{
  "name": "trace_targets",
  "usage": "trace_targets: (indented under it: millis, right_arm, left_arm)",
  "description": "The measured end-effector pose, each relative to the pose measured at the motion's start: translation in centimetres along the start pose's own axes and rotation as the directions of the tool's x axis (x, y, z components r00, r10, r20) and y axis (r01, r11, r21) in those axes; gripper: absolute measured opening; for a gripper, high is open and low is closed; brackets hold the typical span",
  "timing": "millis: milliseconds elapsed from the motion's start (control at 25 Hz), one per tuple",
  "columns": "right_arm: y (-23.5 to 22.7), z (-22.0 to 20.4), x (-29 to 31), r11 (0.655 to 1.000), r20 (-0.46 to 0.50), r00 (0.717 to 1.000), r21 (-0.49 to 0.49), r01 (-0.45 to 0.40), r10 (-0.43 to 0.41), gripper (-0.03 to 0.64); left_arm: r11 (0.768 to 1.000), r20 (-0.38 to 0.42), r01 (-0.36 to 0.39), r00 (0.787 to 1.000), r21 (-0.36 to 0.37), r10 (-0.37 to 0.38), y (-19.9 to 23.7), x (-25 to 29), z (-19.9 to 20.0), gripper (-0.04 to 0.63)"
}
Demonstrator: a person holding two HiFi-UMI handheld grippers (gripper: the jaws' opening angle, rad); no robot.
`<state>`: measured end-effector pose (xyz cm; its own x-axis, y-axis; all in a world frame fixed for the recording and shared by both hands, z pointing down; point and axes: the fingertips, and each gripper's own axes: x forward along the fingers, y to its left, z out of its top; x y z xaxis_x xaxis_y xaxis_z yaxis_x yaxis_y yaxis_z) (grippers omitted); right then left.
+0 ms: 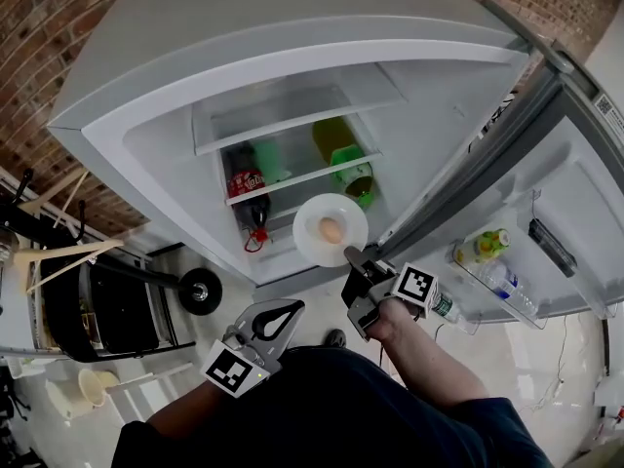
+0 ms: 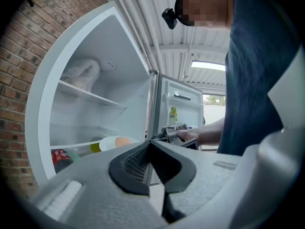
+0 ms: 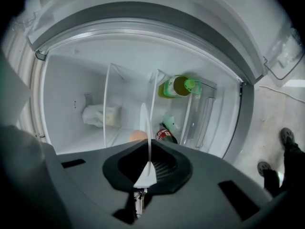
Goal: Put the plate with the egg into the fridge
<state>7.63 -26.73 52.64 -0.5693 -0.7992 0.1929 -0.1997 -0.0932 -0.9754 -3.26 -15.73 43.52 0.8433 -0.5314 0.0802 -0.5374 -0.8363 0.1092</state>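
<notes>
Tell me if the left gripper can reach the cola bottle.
Probably yes: the fridge door is open, the left gripper is empty, and the plate in the right gripper sits beside the cola bottle, not before it.

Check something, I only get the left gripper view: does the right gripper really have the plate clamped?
Observer: Yes. Its own view shows the right gripper shut on the rim of the plate.
Operator: Egg centred?
Observer: In the head view the egg sits near the plate's middle.
Operator: Anything on the floor by the fridge?
Observer: A black cart stands at the head view's left of the fridge, one wheel toward it.
</notes>
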Motion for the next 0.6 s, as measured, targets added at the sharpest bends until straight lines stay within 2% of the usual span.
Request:
trace_targets:
  millis: [600]
  right_arm:
    - [2.3, 5.6, 8.0, 0.998, 0.039, 0.998, 0.035, -0.057, 0.055, 0.02]
  left_arm:
    - [0.996, -0.021, -0.088, 0.996, -0.017, 0.088, 2.5, -0.4, -0.5, -0.002]
